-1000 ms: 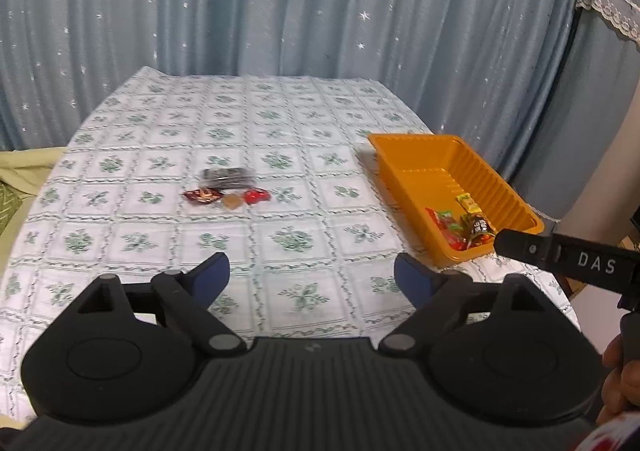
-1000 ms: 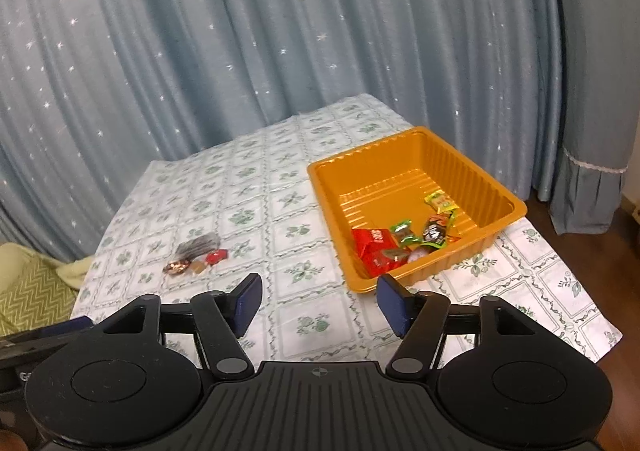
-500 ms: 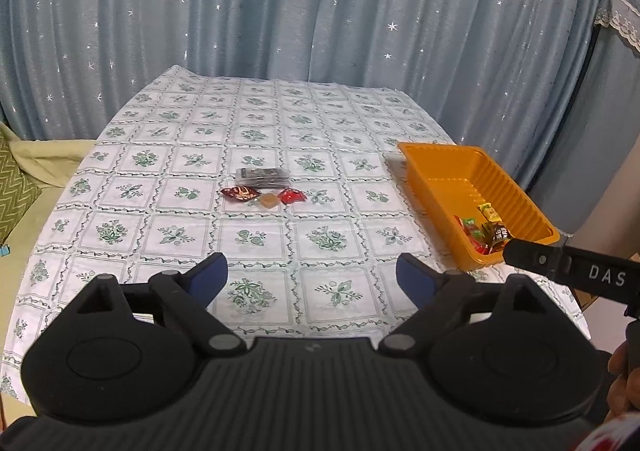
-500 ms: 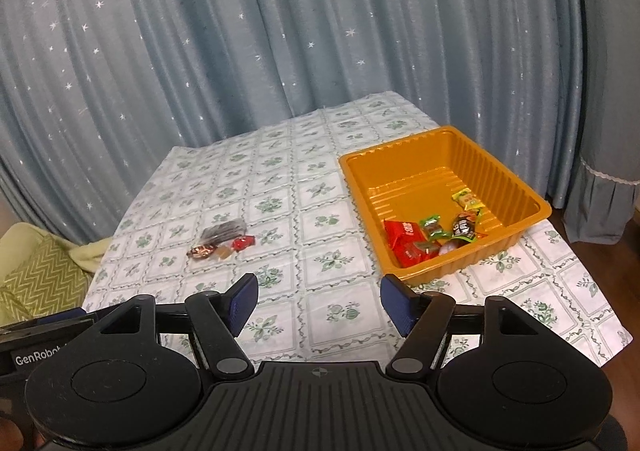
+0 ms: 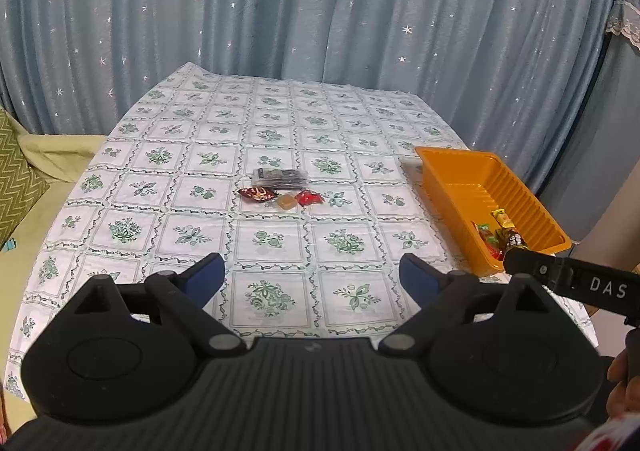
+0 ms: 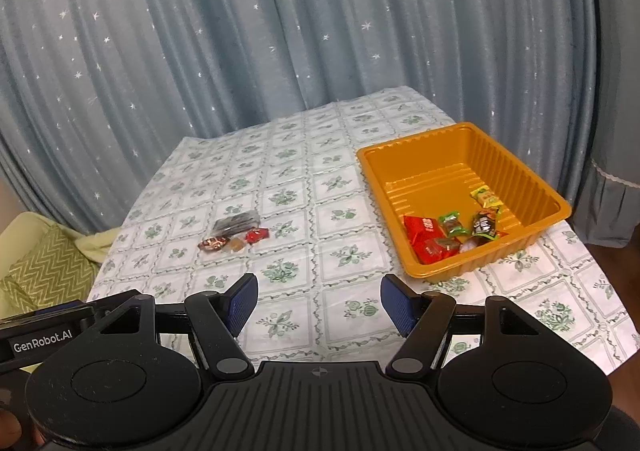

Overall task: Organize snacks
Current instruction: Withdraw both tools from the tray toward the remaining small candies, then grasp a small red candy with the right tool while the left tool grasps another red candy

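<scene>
The left gripper (image 5: 312, 275) hangs above the near edge of the table (image 5: 280, 131) with its blue pads (image 5: 206, 277) far apart and widening, nothing between them. The right gripper (image 6: 318, 301) is likewise empty, its jaws parted over the flowered tablecloth (image 6: 352, 307). Further out, near the middle of the cloth, four loose snacks lie in a tight cluster: a dark flat packet (image 5: 280, 177) at the back, and just in front of it a dark red wrapped sweet (image 5: 258, 194), a small tan candy (image 5: 287, 201) and a bright red sweet (image 5: 309, 197). Well apart from them, toward the table's right side, sits an orange tray (image 6: 532, 179) with ribbed walls. Its contents are gathered at the near end: a red packet (image 6: 420, 229), a green-wrapped sweet (image 6: 452, 225), a dark sweet with green twisted ends (image 6: 484, 225), a yellow-green sachet (image 6: 486, 196) and something pale (image 6: 468, 246) against the front wall. The far half of the tray's floor is bare. Blue star-speckled curtains (image 6: 280, 31) hang behind.
</scene>
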`<state>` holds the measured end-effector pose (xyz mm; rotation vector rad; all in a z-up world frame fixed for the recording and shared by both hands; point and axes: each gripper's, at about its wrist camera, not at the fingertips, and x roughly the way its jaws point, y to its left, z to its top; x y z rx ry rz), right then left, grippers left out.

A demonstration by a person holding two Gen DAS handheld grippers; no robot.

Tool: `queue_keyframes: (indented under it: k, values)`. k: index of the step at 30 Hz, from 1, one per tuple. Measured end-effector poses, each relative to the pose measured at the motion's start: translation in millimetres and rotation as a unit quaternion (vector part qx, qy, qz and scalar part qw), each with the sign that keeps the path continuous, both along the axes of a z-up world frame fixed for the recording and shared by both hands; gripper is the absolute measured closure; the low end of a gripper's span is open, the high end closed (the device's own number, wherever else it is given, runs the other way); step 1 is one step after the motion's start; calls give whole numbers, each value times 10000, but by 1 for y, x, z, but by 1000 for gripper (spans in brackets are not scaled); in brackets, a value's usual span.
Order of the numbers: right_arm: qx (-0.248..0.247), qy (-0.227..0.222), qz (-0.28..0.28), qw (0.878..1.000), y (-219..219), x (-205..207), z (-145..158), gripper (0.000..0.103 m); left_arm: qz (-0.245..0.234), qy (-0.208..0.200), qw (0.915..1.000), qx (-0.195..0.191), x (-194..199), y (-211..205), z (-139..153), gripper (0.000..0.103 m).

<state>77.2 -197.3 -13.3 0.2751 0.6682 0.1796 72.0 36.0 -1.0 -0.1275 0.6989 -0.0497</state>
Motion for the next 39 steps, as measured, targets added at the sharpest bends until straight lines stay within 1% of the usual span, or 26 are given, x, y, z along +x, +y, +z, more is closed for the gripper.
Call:
queue_keyframes:
  k: [7,14,20,24,30,33,36,37,39]
  values:
    - [-51,41,158,9999,15,12,-6,35,70,53,9999,57,8,14,-6,10]
    - [-186,79,440,9988,39,37,-19,35,158,110,9997,177,33,38,-14,10]
    - [-288,114,649,9974,61,74,-34,35,186,174,9992,298,68,60,-29,10]
    - [-387,181,804,9959,76,105,-50,35,182,224,9988,387,96,73,-43,10]
    - [-531,170,990,9935,93,148,-75,35,38,239,9984,516,138,81,-68,10]
    - [-575,195,1060,9925,100,170,-88,35,-74,255,9979,595,158,82,-82,12]
    - [-661,195,1155,9909,108,190,-101,39,-148,270,9971,689,175,83,-96,13]
    - [-672,196,1198,9903,110,195,-105,44,-149,281,9971,693,179,85,-99,13]
    - [-708,220,1274,9891,115,206,-114,48,-139,278,9975,632,185,88,-105,13]
